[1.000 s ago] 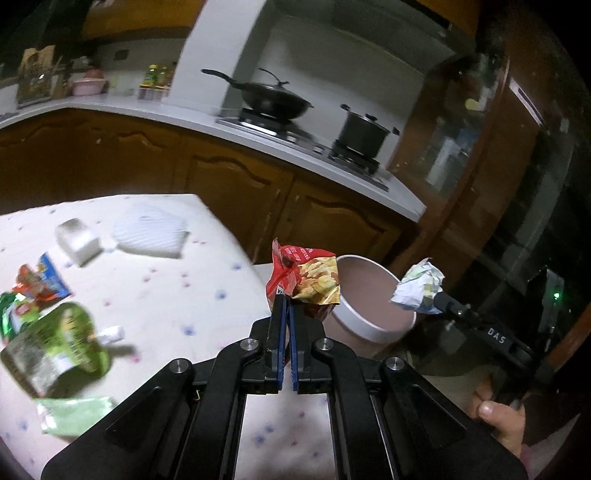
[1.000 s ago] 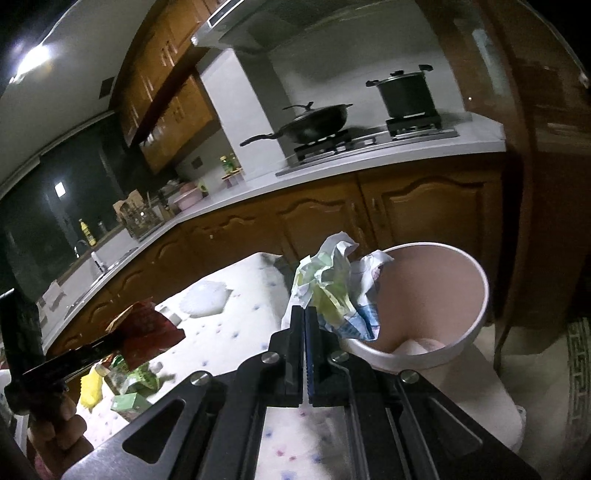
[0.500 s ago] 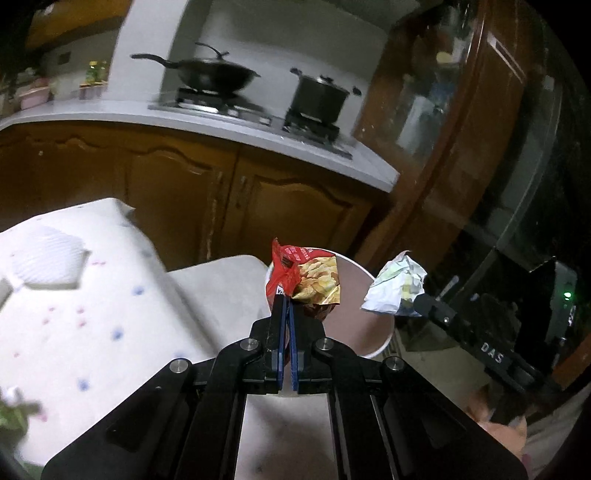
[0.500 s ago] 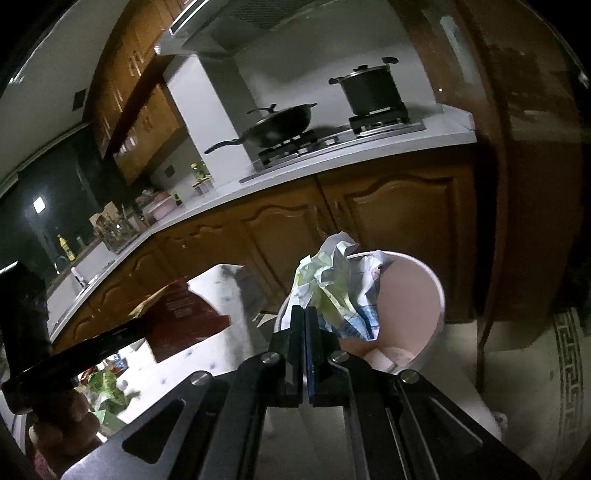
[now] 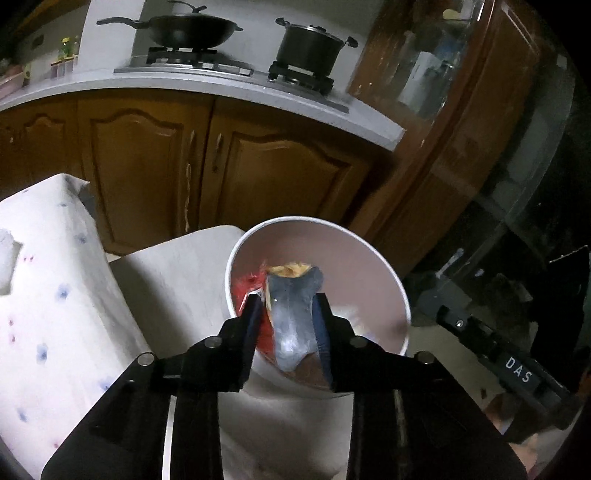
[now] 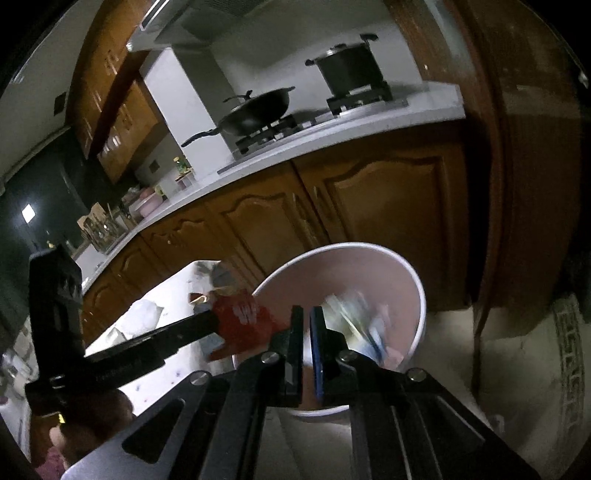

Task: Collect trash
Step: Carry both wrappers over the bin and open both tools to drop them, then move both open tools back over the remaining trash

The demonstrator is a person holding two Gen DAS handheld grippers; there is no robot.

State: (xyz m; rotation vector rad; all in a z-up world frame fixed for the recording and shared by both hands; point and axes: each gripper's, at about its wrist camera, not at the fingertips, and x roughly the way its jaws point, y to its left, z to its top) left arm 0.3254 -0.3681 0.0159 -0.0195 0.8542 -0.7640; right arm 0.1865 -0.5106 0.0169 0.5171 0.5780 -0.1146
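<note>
A white round trash bin (image 5: 376, 258) stands beside the table; it also shows in the right wrist view (image 6: 417, 288). My left gripper (image 5: 288, 314) is open over the bin, and the red and yellow snack wrapper (image 5: 291, 314) hangs loose between its fingers, silver inside showing. In the right wrist view the wrapper (image 6: 243, 317) is at the bin's left rim. My right gripper (image 6: 307, 325) is open by a narrow gap above the bin. The crumpled paper (image 6: 351, 314) is blurred, dropping inside the bin.
The table with a white dotted cloth (image 5: 44, 314) lies left of the bin. Wooden cabinets (image 5: 155, 162) and a counter with a wok (image 5: 184, 29) and a pot (image 5: 310, 48) stand behind. A dark wooden cabinet (image 5: 461, 129) is at right.
Both grippers moved over the bin and opened. The snack wrapper slipped down between the left fingers. The crumpled paper left the right gripper and falls into the bin.
</note>
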